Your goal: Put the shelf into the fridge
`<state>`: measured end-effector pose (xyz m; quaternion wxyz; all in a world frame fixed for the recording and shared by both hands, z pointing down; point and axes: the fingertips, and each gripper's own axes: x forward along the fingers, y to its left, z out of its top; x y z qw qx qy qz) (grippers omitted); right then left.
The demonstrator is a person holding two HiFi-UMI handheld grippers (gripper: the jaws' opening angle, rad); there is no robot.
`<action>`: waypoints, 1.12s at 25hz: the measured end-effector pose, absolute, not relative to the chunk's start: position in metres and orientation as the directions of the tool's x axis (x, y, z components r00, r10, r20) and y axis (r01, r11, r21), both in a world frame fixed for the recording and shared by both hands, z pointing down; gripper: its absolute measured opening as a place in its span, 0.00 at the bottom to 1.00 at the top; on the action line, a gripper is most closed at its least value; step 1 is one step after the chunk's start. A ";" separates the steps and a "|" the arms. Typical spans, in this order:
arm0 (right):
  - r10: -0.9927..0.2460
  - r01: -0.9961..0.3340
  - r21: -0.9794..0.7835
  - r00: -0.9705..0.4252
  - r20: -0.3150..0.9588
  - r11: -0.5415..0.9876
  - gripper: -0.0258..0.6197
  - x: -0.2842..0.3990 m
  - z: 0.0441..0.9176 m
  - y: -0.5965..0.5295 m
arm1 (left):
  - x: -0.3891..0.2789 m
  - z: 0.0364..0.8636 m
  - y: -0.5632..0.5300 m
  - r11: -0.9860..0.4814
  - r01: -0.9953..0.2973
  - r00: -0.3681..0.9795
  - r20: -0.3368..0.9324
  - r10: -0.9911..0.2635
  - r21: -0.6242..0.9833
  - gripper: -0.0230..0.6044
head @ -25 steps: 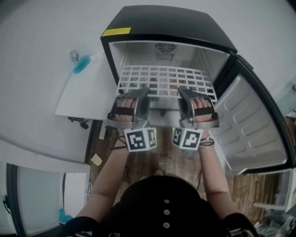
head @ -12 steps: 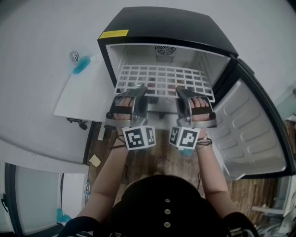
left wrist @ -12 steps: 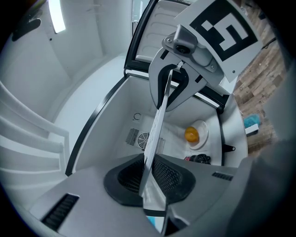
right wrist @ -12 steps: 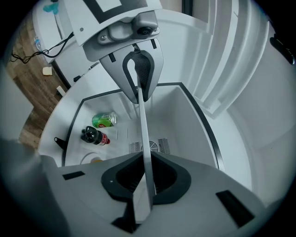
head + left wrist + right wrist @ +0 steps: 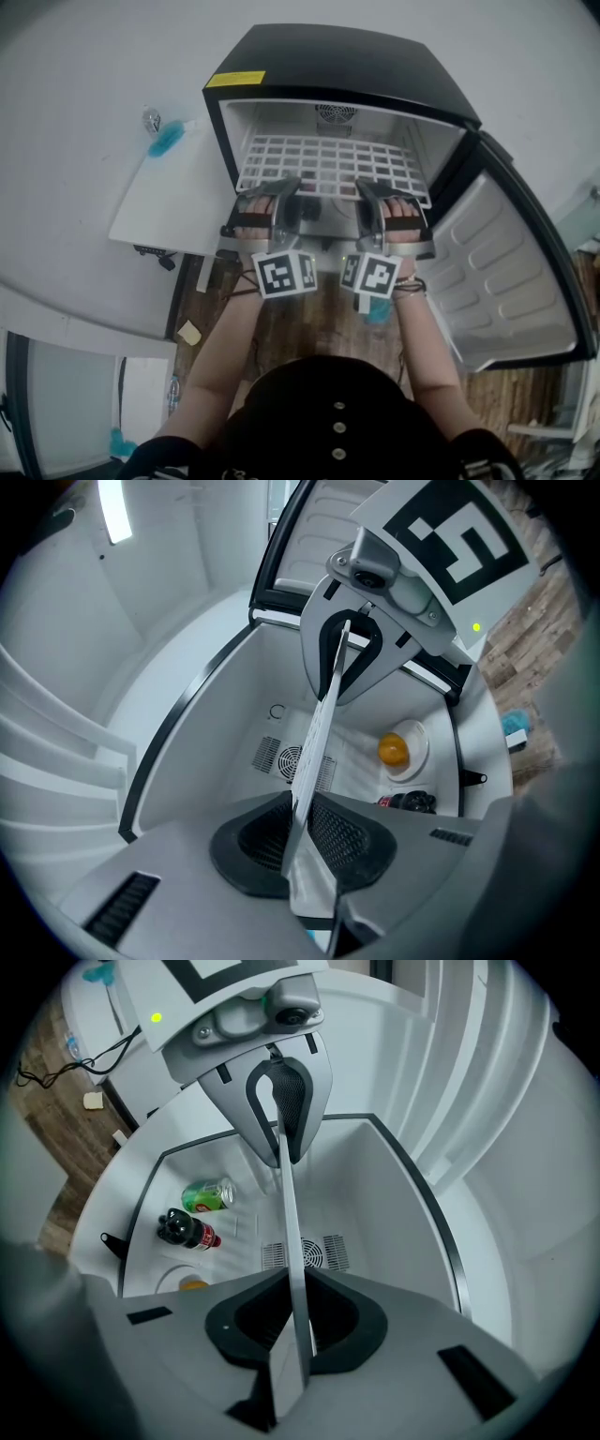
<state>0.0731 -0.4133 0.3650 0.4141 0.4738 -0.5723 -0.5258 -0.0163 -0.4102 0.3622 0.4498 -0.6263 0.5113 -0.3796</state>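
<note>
**— How do your tongs stand?**

— My left tongs (image 5: 305,841) are clamped on the near edge of the white wire-grid shelf (image 5: 328,161). The thin rim runs straight between the black pads. My right tongs (image 5: 295,1326) bite the same edge a little further to the right. Both point level, towards the opening.

**— And where is the shelf itself?**

— It lies flat in the upper part of the small black fridge with the white lining (image 5: 347,56). Most of the grid is inside the cabinet. Only the edge I hold is at the mouth.

**— What is underneath it?**

— On the fridge's floor there is an orange fruit (image 5: 394,750) on a small white dish (image 5: 420,741). Near it lie a green drink can (image 5: 208,1194) on its side and a dark bottle with a red label (image 5: 187,1230), also lying down. A round fan grille (image 5: 336,111) sits in the back wall.

**— And around the fridge?**

— The white-lined door (image 5: 511,267) is swung wide open to my right. A flat white board (image 5: 173,192) lies to my left, just beside the cabinet. Brown wooden floor (image 5: 309,323) shows below my wrists.
</note>
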 end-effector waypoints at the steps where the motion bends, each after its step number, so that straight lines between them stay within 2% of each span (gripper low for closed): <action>1: -0.979 -0.109 0.994 -0.204 -0.023 -0.001 0.10 0.073 0.365 -0.415 | -0.016 0.363 -0.412 -0.075 -0.299 0.191 0.017 -0.981 -0.951 0.12; 19: -0.990 -0.176 0.982 -0.138 0.037 0.062 0.10 0.076 0.375 -0.449 | -0.016 0.364 -0.446 -0.099 -0.345 0.147 0.050 -0.988 -0.933 0.12; 28: -0.990 -0.176 0.983 -0.137 0.018 0.042 0.10 0.075 0.369 -0.459 | -0.016 0.363 -0.458 -0.100 -0.364 0.129 0.056 -0.990 -0.926 0.12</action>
